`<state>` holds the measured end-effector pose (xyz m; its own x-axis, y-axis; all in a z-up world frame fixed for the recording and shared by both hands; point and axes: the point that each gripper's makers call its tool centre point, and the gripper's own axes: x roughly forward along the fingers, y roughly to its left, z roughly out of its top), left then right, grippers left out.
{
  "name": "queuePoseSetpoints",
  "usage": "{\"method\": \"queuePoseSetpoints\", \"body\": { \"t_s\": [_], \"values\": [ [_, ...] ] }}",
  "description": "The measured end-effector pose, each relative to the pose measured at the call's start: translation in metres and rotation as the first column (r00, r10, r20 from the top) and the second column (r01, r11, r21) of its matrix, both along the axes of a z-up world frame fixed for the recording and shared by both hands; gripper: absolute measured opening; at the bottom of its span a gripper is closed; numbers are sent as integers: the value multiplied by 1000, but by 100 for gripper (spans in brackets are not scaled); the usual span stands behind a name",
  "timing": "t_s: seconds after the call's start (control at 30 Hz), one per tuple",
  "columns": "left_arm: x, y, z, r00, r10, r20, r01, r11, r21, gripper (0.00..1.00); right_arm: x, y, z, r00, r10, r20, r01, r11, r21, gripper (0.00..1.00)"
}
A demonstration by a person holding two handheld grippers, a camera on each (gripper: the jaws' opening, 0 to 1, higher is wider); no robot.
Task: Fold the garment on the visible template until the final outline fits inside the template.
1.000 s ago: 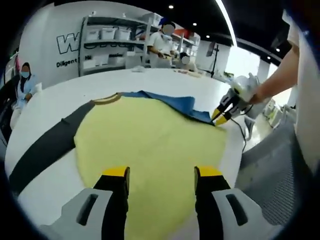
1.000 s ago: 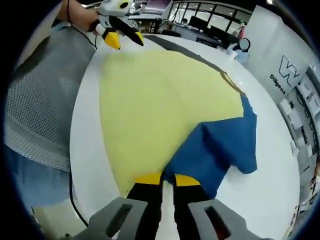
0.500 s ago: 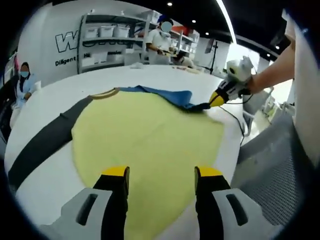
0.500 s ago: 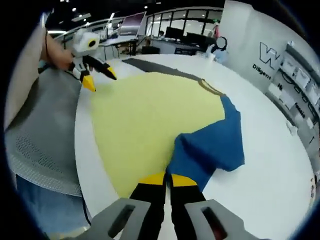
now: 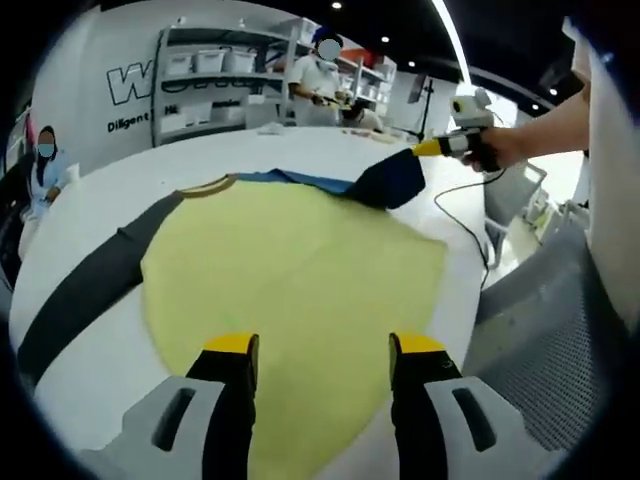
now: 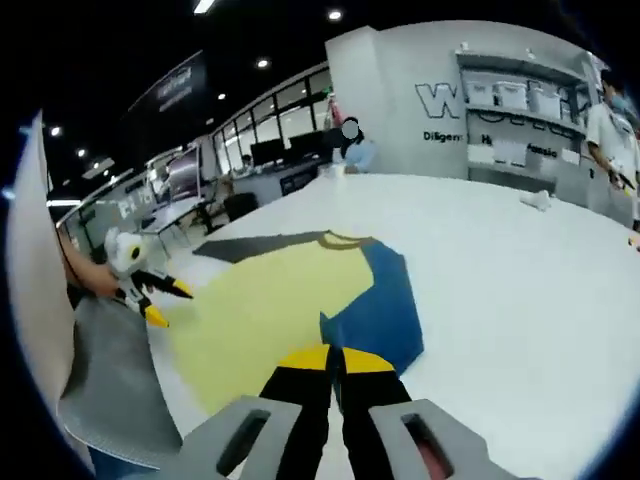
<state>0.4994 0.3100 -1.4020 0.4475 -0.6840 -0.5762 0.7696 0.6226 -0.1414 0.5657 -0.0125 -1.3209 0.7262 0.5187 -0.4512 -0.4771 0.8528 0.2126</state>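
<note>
A yellow shirt (image 5: 290, 260) lies flat on the white table (image 5: 90, 200), with a dark grey sleeve (image 5: 80, 290) stretched to the left and a striped collar (image 5: 207, 186) at the far side. Its blue sleeve (image 5: 385, 180) hangs lifted off the table, with my right gripper (image 5: 420, 150) shut on its end. From the right gripper view the blue sleeve (image 6: 375, 305) runs up into the shut right gripper (image 6: 335, 358), with the yellow body (image 6: 260, 300) beyond. My left gripper (image 5: 322, 350) stands open over the near hem, holding nothing, and also appears as the left gripper (image 6: 170, 305).
Shelves with white boxes (image 5: 215, 95) stand behind the table, with people (image 5: 320, 75) near them. A person (image 5: 45, 165) sits at the far left. A black cable (image 5: 470, 235) trails off the table's right edge. Grey mesh clothing (image 5: 550, 340) is close on the right.
The right gripper has risen with the blue sleeve, pulling it up off the yellow body. The left gripper has stayed open over the hem.
</note>
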Motion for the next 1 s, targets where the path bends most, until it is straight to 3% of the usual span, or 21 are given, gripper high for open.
{"method": "queuePoseSetpoints", "body": {
  "t_s": [0.17, 0.33, 0.63, 0.7, 1.0],
  "values": [
    [1, -1, 3, 1000, -2, 6, 2, 1000, 0, 55, 21, -40, 12, 987, -157, 24, 155, 985, 74, 0],
    [3, -1, 4, 1000, 1, 13, -1, 1000, 5, 57, 36, -71, 16, 967, -252, 33, 247, 964, 99, 0],
    [3, 3, 3, 1000, 17, 12, -18, 1000, 16, 59, 53, -115, 20, 926, -376, 45, 369, 922, 119, 0],
    [2, 3, 2, 1000, 21, 10, -21, 1000, 19, 59, 54, -115, 26, 913, -405, 45, 397, 909, 125, 0],
    [1, 5, 2, 999, 37, 4, -37, 999, 26, 59, 75, -153, 18, 877, -480, 28, 476, 876, 83, 0]
  ]
}}
